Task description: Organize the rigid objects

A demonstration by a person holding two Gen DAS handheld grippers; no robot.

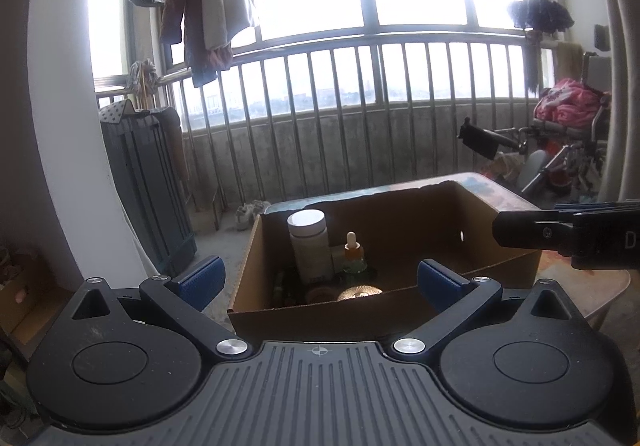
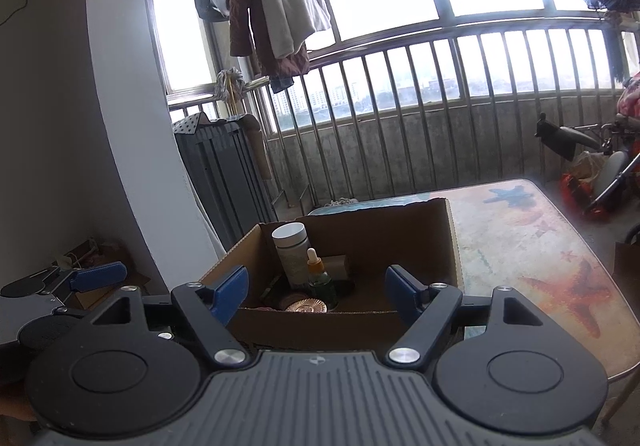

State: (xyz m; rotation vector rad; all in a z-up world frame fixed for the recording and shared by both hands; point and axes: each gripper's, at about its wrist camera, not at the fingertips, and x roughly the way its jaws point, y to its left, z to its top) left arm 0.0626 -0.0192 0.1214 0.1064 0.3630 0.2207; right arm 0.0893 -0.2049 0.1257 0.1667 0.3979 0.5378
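An open cardboard box (image 1: 400, 218) (image 2: 400, 222) stands on a table with a starfish-print cover (image 2: 540, 258). Inside its left part stand a white bottle with a white cap (image 1: 310, 246) (image 2: 292, 250), a small dropper bottle with an orange neck (image 1: 353, 254) (image 2: 318, 274) and a round copper-coloured lid (image 1: 360, 292) (image 2: 306, 304). My left gripper (image 1: 320, 278) is open just before the box's near wall, nothing between its blue pads. My right gripper (image 2: 314, 288) is likewise open and holds nothing. Part of the right gripper (image 1: 568, 234) shows at the right edge of the left wrist view.
A balcony railing (image 2: 420, 94) and windows lie beyond the table. A dark folded rack (image 2: 224, 174) leans at the left wall, coats (image 2: 280, 18) hang above it. A wheelchair with pink cloth (image 1: 568, 126) stands at the far right. The left gripper's body (image 2: 60, 286) shows at left.
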